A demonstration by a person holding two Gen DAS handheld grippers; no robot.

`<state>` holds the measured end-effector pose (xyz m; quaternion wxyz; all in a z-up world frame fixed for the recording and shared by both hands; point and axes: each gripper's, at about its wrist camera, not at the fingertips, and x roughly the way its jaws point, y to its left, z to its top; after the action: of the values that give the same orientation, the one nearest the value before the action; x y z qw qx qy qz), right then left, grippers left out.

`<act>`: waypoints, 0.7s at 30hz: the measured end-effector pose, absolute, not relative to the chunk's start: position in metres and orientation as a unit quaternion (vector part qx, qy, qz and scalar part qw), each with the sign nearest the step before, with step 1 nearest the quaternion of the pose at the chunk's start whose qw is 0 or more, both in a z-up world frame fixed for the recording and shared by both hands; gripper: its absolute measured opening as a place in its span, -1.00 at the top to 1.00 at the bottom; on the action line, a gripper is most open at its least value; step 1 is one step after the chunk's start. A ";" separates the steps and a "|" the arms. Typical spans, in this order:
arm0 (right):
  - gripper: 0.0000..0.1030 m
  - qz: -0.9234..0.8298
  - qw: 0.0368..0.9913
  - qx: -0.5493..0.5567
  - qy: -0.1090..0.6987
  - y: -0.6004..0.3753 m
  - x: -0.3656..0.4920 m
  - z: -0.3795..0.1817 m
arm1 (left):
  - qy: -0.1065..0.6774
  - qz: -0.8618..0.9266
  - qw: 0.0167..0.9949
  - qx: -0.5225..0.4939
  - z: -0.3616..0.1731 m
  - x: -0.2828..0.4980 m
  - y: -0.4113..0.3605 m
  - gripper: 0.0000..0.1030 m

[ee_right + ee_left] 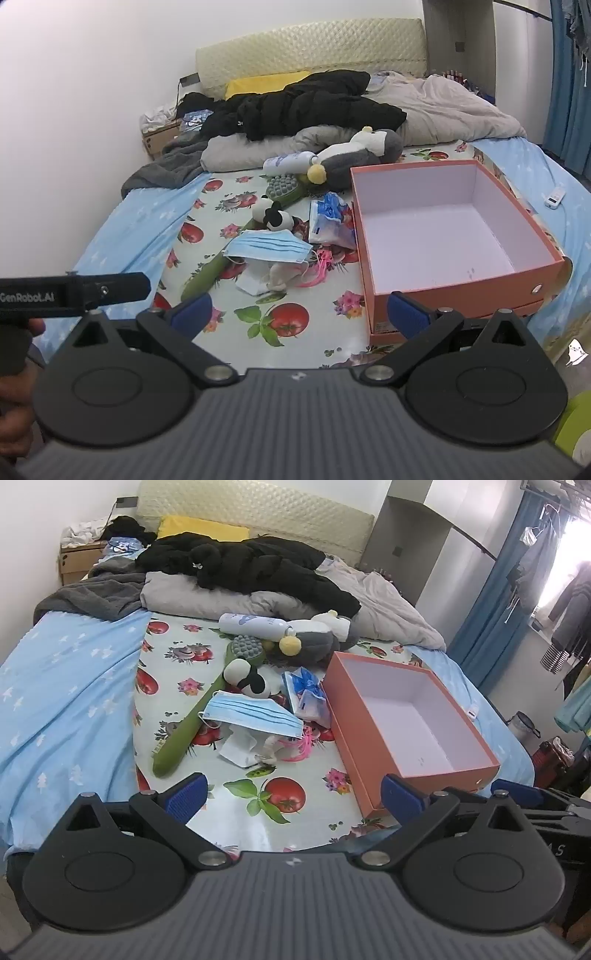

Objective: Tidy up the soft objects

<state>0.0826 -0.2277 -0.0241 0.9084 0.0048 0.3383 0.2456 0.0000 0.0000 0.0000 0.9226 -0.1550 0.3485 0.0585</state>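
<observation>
I hold both grippers, left (291, 797) and right (300, 314), jaws wide and empty, back from the bed: face mask (251, 716) and panda plush (245, 677) lie just beside the empty orange box (417, 771), handy for loading.

Soft, even daylight, window (570, 546) glare blown out (fisheye-bent edges).

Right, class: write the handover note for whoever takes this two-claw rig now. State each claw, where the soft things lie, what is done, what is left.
Left claw: open, holding nothing, above the near edge of the fruit-print cloth.
Right claw: open, holding nothing, beside it.
Orange box: open on the bed, nothing inside.
Pile left of the box: blue face mask, panda plush, tissue pack, grey penguin plush, green massage brush, white bottle.
Done: nothing boxed.
Left: the soft items, probably into the box.
</observation>
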 end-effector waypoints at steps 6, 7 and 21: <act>-1.00 0.248 0.907 0.013 0.341 -0.228 0.083 -0.023 | 0.349 0.056 0.922 -0.160 0.000 0.000 0.000 -0.97; -1.00 0.248 0.906 0.013 0.342 -0.228 0.083 -0.023 | 0.348 0.057 0.922 -0.160 0.000 0.000 0.000 -0.97; -1.00 0.243 0.911 0.008 0.334 -0.223 0.083 -0.024 | 0.353 0.057 0.919 -0.165 -0.005 0.002 0.004 -0.97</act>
<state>0.0828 -0.2231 -0.0243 0.9108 0.0075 0.3335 0.2434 0.0017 0.0040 -0.0053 0.9193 -0.1646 0.3528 0.0573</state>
